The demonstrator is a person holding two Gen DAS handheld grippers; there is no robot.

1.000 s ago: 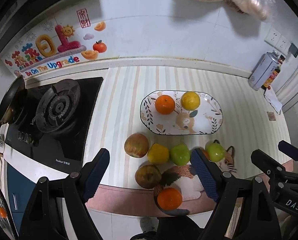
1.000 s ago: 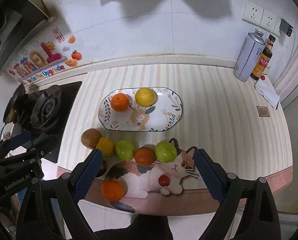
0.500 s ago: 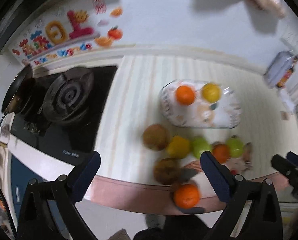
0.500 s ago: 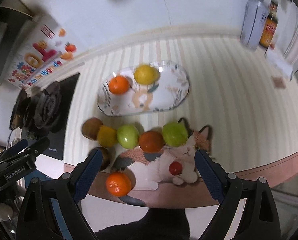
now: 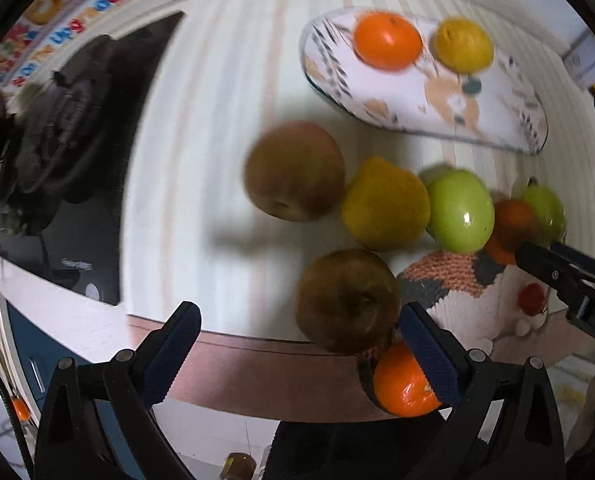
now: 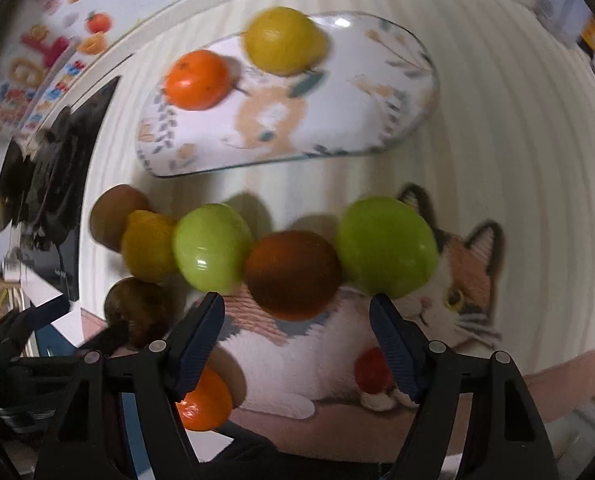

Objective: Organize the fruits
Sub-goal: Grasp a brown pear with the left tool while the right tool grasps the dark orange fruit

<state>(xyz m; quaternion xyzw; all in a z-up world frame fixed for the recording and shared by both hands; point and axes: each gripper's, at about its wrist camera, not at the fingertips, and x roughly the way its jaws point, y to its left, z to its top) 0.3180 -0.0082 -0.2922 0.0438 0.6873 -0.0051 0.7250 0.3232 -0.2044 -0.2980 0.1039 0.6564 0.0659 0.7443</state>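
Note:
My left gripper points down over the counter's front edge, open wide. A brown fruit lies between its fingers, close to the right finger, with no pad pressing on it. An orange sits partly behind that finger. My right gripper hangs just short of a dark orange, which lies between two green apples. Its jaws are closing and touch nothing. The patterned plate holds an orange and a yellow fruit.
A second brown fruit and a yellow fruit lie left of the row. A knitted cat mat lies under the right-hand fruit. The black gas stove is at the left. The counter's front edge is close below.
Both grippers have dropped toward the fruit, which now looks much larger. The left jaws have spread wider and the right jaws have narrowed.

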